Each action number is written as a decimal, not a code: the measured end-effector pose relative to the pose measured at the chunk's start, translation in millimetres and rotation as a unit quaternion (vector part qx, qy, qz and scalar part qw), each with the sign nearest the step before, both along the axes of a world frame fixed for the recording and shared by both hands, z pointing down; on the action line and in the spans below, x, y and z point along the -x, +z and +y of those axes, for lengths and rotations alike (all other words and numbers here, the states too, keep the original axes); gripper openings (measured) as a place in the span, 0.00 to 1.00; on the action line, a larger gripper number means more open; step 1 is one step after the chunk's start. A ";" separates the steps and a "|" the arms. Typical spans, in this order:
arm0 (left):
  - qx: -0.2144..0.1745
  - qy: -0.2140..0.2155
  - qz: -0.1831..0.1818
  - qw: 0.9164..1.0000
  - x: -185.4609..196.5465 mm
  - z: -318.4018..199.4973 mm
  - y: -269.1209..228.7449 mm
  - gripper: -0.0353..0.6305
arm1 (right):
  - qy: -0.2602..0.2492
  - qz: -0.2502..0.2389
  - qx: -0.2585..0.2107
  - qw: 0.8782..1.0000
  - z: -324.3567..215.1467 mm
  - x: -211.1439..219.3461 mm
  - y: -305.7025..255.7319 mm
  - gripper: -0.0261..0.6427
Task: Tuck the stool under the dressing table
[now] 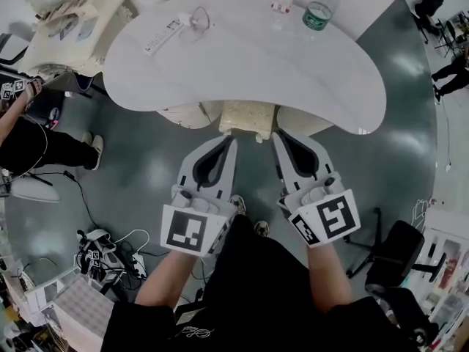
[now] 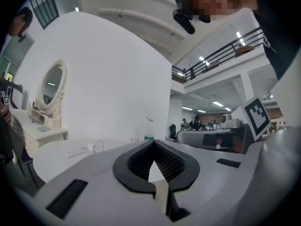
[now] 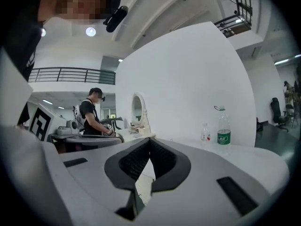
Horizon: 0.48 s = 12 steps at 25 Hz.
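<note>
Finds the stool [image 1: 248, 117] set well in beneath the near edge of the white kidney-shaped desk [image 1: 242, 72], with only a strip of cream seat cushion and pale frame showing past the rim. Notes the left tool [image 1: 231, 144] and the right tool [image 1: 278, 136] held side by side and apart from each other, tips directed at that exposed strip and lying just short of the desk edge in the head view; cannot tell contact with the stool from that angle. Confirms in the left gripper view the left tool [image 2: 153, 142] closed to a narrow seam, pads together, nothing gripped. Confirms likewise in the right gripper view the right tool [image 3: 149, 140] closed, pads meeting, empty. Records on the desk top a large clear bottle [image 1: 320, 7] with a green label standing upright near the far edge, a small bottle [image 1: 281, 2] just beside it, and a white power strip [image 1: 165, 37] with looped lead lying toward the left. Records an ornate cream mirror unit [image 1: 62, 9] beyond the left end of the desk, a person in black [image 1: 33, 141] near it, a tangle of cables [image 1: 110, 251] on the grey floor [image 1: 139, 167] at lower left, and a black office chair [image 1: 399, 259] at lower right.
</note>
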<state>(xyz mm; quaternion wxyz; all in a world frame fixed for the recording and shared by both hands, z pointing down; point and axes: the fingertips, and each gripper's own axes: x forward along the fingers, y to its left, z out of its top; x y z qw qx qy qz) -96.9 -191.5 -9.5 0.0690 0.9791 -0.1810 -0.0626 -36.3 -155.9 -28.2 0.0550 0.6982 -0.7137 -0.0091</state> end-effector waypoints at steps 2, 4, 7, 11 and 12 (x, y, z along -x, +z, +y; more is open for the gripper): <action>-0.010 -0.002 0.006 1.000 1.3 2.3 -9.1 0.06 | 0.003 0.009 -0.001 1.000 2.4 3.5 -6.1 0.05; -0.014 -0.003 0.010 1.000 1.7 8.2 -15.4 0.06 | 0.005 0.013 -0.003 1.000 8.0 5.8 -11.6 0.05; -0.014 -0.010 0.015 1.000 3.0 21.3 -23.5 0.06 | 0.002 0.021 -0.006 1.000 22.6 6.9 -18.6 0.05; -0.021 -0.024 0.015 0.999 5.0 43.3 -31.8 0.06 | -0.002 0.029 -0.020 0.999 46.7 3.7 -31.2 0.05; -0.023 -0.029 0.016 0.999 5.2 50.1 -34.5 0.06 | -0.004 0.030 -0.024 0.999 53.7 2.8 -34.5 0.05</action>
